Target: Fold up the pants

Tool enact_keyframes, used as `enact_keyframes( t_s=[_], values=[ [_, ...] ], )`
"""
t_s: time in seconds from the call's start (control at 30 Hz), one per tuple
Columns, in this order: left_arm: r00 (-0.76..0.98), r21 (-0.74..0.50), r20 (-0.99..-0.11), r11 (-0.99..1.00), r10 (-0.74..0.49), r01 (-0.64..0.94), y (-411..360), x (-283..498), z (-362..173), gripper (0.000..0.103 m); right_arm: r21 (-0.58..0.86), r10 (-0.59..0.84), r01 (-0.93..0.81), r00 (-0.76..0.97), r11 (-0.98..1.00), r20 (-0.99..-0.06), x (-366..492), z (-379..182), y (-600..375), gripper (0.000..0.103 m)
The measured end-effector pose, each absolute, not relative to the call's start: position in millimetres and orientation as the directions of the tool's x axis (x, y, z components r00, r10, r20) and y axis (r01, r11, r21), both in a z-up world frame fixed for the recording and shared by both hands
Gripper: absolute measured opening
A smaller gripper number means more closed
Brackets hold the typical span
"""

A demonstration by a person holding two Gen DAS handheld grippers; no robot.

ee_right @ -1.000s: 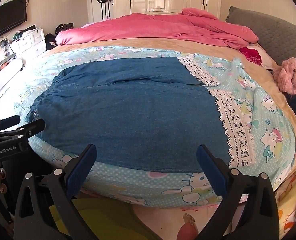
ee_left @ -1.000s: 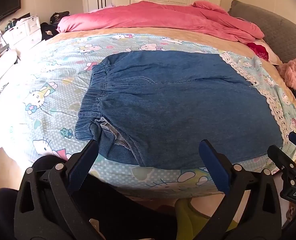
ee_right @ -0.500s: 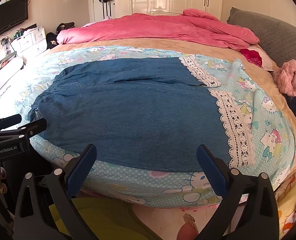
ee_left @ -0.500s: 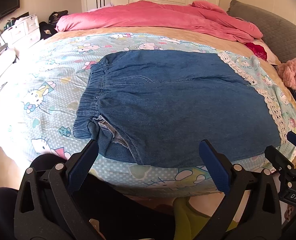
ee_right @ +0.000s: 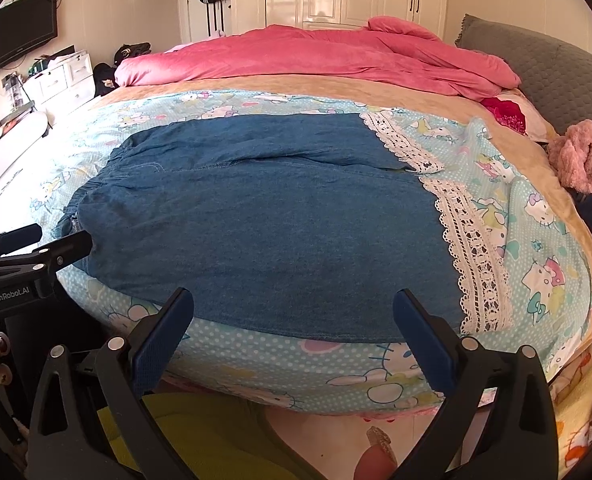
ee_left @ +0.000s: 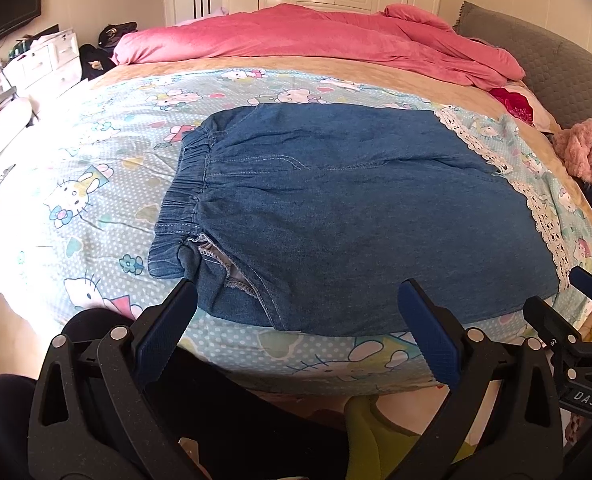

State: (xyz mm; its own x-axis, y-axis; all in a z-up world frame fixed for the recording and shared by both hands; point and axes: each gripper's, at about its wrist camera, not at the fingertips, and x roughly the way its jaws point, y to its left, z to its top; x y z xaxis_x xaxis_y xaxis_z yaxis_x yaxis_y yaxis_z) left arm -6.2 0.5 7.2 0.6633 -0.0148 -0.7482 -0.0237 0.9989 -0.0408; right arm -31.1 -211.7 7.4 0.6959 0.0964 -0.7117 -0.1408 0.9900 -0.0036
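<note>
Barely anything has shifted: both views creep slightly nearer the pants (ee_left: 348, 216) on the bed (ee_left: 96, 184). Left gripper (ee_left: 296, 320) and right gripper (ee_right: 294, 320) hover open, empty; folding not yet begun.

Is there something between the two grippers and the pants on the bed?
Nothing visible. The pants lie flat, and both the left gripper and right gripper are open just before their near edge.

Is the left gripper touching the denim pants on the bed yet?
Apart. The left wrist view shows the left gripper open, its jaws wide, hanging short of the near edge of the denim pants; nothing lies between the jaws, and bedsheet shows beyond them.
</note>
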Motion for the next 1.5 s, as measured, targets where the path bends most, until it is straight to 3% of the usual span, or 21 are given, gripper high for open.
enact_keyframes(
  t_s=[1.5],
  values=[
    [0.652,-0.047,-0.758,0.997,0.001,-0.056,11.2,3.3,1.1,0.094,0.018,0.115,-0.147,0.691,0.989,-0.714,-7.0,7.3,-207.0,0.099]
  ],
)
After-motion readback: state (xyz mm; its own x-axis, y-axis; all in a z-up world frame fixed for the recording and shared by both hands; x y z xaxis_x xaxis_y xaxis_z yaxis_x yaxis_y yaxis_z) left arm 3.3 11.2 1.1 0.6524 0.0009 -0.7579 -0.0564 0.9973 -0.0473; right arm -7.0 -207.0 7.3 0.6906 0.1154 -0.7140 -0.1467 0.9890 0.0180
